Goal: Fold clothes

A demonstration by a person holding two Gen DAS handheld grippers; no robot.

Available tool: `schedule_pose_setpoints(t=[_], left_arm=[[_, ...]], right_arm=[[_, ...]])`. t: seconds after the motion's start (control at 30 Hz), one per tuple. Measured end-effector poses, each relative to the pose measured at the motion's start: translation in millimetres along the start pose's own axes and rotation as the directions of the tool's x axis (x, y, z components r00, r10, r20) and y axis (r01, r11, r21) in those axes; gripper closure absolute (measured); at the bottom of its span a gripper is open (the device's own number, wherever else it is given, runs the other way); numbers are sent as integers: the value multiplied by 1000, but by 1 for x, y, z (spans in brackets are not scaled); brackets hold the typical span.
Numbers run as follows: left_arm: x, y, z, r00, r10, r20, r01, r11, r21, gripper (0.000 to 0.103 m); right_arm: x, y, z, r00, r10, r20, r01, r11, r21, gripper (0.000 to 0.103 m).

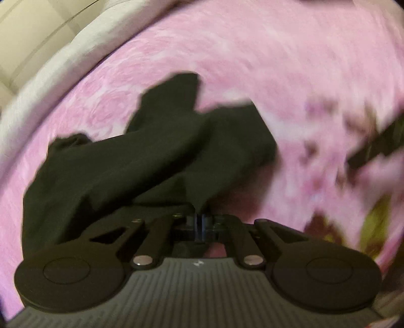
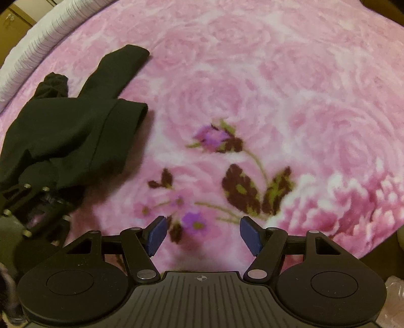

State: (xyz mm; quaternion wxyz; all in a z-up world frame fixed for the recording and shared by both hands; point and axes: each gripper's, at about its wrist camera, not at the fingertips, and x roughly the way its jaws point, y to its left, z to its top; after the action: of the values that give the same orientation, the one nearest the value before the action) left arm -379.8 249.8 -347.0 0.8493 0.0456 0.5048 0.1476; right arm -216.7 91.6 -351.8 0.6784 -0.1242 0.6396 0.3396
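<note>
A black garment lies crumpled on a pink flowered blanket, with two narrow parts reaching away from me. My left gripper is shut on a pinch of this black cloth at its near edge. In the right wrist view the same garment sits at the left, and the left gripper shows below it, partly hidden under the fabric. My right gripper hangs open over the bare blanket to the right of the garment. Nothing is between its blue pads.
The blanket covers a bed whose white edge curves along the upper left. Beyond it stand wooden cabinet fronts. A printed purple flower with dark leaves lies just ahead of the right gripper.
</note>
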Motion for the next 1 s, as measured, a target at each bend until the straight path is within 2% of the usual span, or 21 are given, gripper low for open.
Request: schedule_pose_setpoints(t=[0.07, 0.1, 0.2, 0.23, 0.3, 0.4, 0.53, 0.63, 0.7, 0.8, 0.93, 1.0], left_arm=[[-23, 43, 7, 999, 16, 29, -12, 989, -149, 100], [-38, 71, 6, 998, 48, 47, -36, 973, -226, 100], [-76, 157, -4, 981, 183, 64, -140, 895, -425, 100], [-86, 186, -8, 974, 219, 55, -167, 864, -475, 101], [-89, 221, -16, 976, 213, 37, -166, 848, -502, 101], [-78, 248, -31, 983, 182, 9, -155, 859, -488, 101], [-55, 243, -54, 990, 139, -14, -131, 888, -440, 100], [-45, 239, -69, 994, 109, -12, -104, 893, -438, 100], [-44, 237, -80, 996, 88, 13, -73, 893, -444, 99], [-38, 238, -91, 997, 66, 34, -45, 902, -429, 98], [-31, 240, -103, 998, 22, 67, 9, 901, -434, 98], [-28, 241, -107, 996, -11, 91, 52, 889, -454, 98]], right_arm=[[-4, 7, 7, 1000, 9, 20, -9, 999, -34, 35], [-6, 11, 11, 999, 14, 31, -13, 999, -52, 35], [-12, 33, 25, 995, 45, 84, -34, 991, -128, 35], [-14, 43, 29, 992, 65, 105, -48, 986, -157, 35], [-17, 65, 36, 983, 121, 140, -88, 971, -221, 35], [-12, 102, 36, 965, 204, 163, -139, 930, -340, 35], [7, 146, 15, 953, 267, 145, -158, 844, -513, 35], [25, 166, -23, 966, 218, 141, -75, 754, -653, 35], [40, 174, -47, 971, 157, 180, 29, 670, -742, 35], [58, 178, -71, 948, 129, 292, 175, 554, -814, 35], [78, 181, -69, 907, 174, 384, 245, 525, -815, 36], [83, 183, -64, 890, 212, 404, 253, 508, -824, 36]])
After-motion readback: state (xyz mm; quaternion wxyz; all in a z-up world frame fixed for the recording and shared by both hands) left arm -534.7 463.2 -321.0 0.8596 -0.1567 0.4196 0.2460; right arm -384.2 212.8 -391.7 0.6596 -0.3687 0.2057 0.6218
